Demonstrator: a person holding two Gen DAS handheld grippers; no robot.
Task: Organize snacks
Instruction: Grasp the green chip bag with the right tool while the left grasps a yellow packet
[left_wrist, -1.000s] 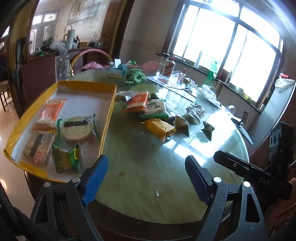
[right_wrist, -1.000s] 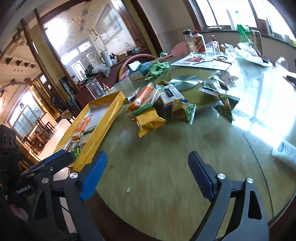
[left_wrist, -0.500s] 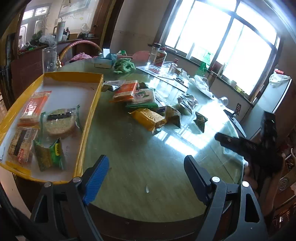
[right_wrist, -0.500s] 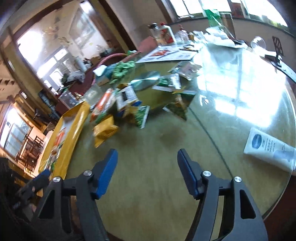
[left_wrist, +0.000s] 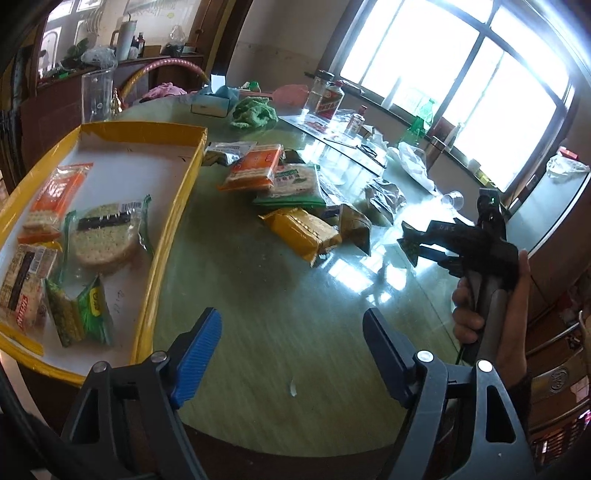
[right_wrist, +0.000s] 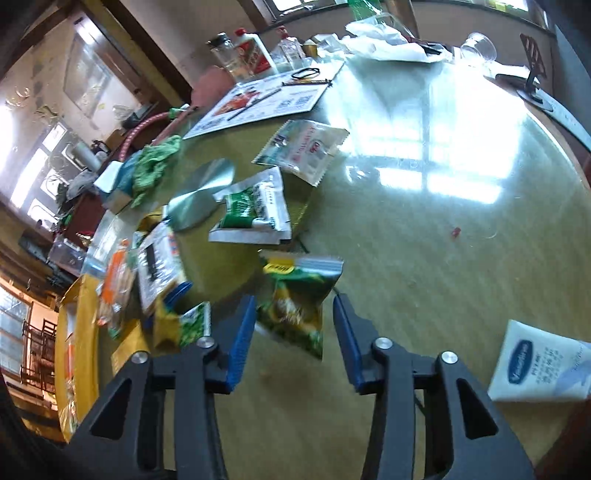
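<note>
A yellow tray (left_wrist: 173, 206) at the table's left holds several snack packs, among them a round cracker pack (left_wrist: 107, 236). Loose snacks lie mid-table: a yellow pack (left_wrist: 303, 230), an orange pack (left_wrist: 255, 166), a green-white pack (left_wrist: 295, 181). My left gripper (left_wrist: 291, 332) is open and empty over bare table near the front edge. My right gripper (right_wrist: 293, 321) is open, its fingers either side of a green snack bag (right_wrist: 295, 299) lying on the table. The right gripper also shows in the left wrist view (left_wrist: 424, 240), over that bag.
Bottles (left_wrist: 325, 98), a green cloth (left_wrist: 255, 114), a tissue box (left_wrist: 210, 105) and papers (right_wrist: 266, 101) sit at the far side. A white-blue sachet (right_wrist: 535, 365) lies near the right edge. Silver packs (right_wrist: 255, 206) lie beyond the green bag.
My right gripper has moved forward over the table to the green snack bag, and its jaws have narrowed around it. The left gripper has shifted only slightly.
</note>
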